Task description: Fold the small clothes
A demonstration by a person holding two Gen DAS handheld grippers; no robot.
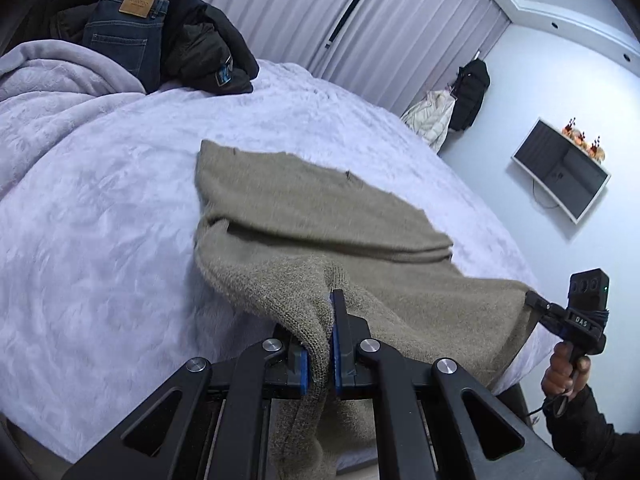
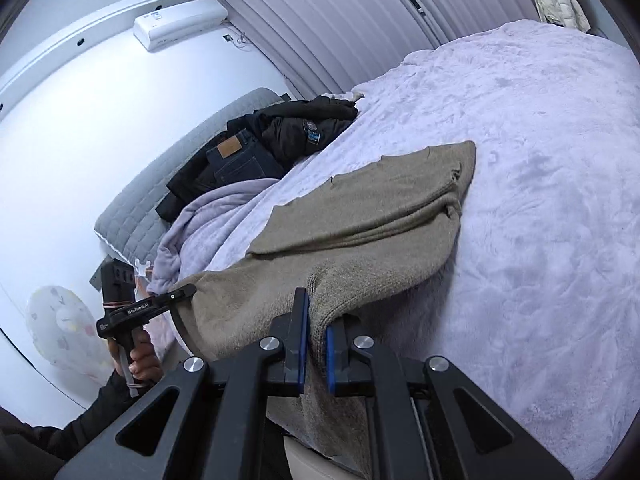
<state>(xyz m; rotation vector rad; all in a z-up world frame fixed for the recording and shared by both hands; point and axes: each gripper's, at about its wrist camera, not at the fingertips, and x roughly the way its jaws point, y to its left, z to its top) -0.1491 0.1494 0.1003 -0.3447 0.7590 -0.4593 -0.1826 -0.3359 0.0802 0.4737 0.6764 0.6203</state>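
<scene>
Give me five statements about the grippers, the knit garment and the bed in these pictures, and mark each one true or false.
1. Both grippers are clamped on the tan knit garment. True: the left gripper and the right gripper each pinch its near edge.
2. The garment lies wholly flat on the bed. False: its near edge is lifted off the blanket; only the far part lies on it.
3. A pair of jeans lies among dark clothes at the far side of the bed. True.
4. The wall-mounted screen shows a bright picture. False: it is dark.
5. The jeans lie on top of the tan garment. False: they lie apart from it.
</scene>
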